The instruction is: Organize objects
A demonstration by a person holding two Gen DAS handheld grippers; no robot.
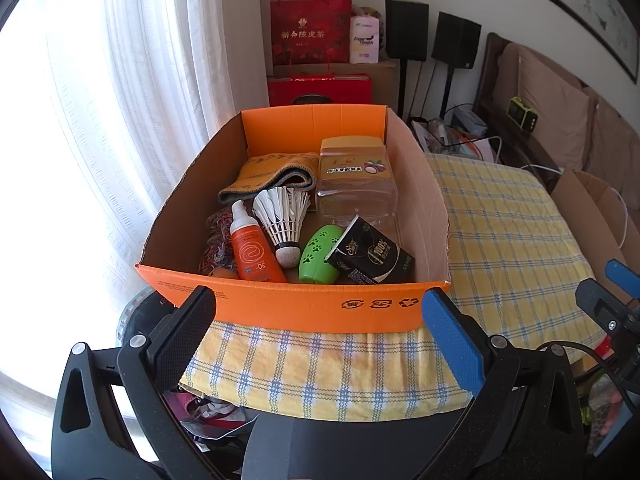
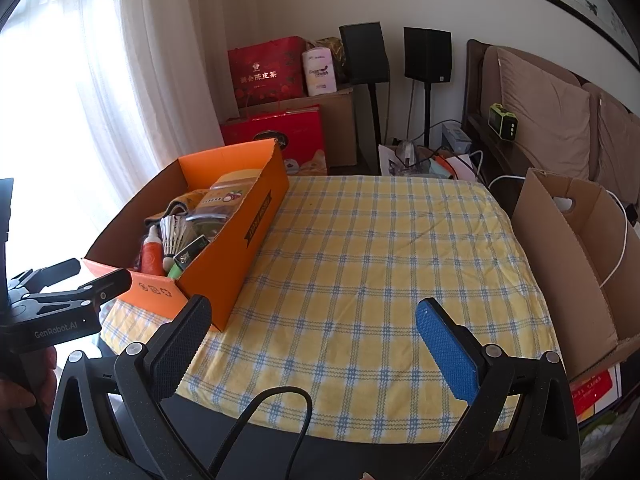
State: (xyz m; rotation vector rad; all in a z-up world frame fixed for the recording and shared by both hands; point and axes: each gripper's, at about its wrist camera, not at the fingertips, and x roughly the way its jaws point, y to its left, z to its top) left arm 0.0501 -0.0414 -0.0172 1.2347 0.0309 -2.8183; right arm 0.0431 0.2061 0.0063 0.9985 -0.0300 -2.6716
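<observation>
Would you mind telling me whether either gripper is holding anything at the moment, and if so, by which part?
Nothing is held. The left gripper is open in front of the orange box, and the right gripper is open above the checked cloth.

The box (image 1: pixel 304 312) is bright orange outside and plain brown cardboard inside, and it sits on a cloth (image 2: pixel 380 248) checked in yellow and white with blue lines. Inside lie a white shuttlecock (image 1: pixel 282 220), an orange bottle (image 1: pixel 250 246) with a white cap, a lime green case (image 1: pixel 318 254) with dark paw prints, a black tissue pack (image 1: pixel 370 256) and a clear jar (image 1: pixel 356 184) with a gold lid. Each hand-held gripper (image 1: pixel 318 344) has one black finger and one blue-padded finger (image 2: pixel 446 350).
</observation>
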